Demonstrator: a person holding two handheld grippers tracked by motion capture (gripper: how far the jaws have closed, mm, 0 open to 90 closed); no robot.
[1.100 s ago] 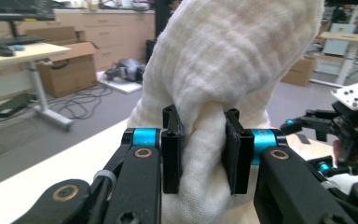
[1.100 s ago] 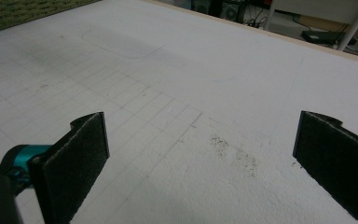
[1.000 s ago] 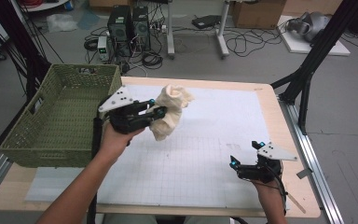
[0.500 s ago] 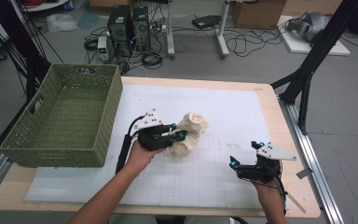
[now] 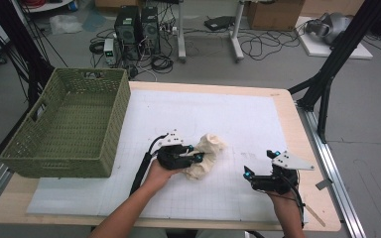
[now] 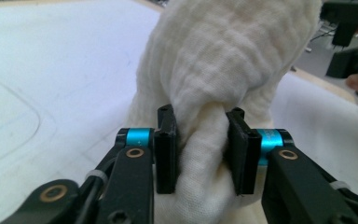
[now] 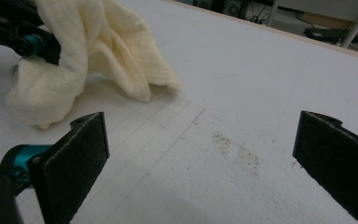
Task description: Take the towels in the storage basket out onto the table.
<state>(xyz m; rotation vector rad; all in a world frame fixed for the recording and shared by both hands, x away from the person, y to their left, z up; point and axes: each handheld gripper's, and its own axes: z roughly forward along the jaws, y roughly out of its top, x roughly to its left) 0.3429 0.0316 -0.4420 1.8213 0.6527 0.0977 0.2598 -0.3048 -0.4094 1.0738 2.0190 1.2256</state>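
Note:
A cream cloth (image 5: 207, 154) lies bunched on the white mat (image 5: 228, 114) near the table's middle. My left gripper (image 5: 197, 153) is at the cloth's left side, low over the mat. In the left gripper view its pads (image 6: 167, 140) still pinch a fold of the cloth (image 6: 223, 56), though the jaws have just been opening. My right gripper (image 5: 258, 164) hovers near the front right of the mat, open, with nothing between its jaws (image 7: 200, 154). The right gripper view has the cloth (image 7: 74, 51) and the left gripper (image 7: 28, 39) at upper left.
A green woven basket (image 5: 114, 124) stands at the table's left side. A dark smudge (image 7: 235, 151) marks the mat ahead of the right gripper. The table's wooden edge (image 5: 297, 148) runs along the right.
My left gripper has carried the cloth from beside the basket down and right onto the mat, where the cloth now rests. The right gripper has stayed put.

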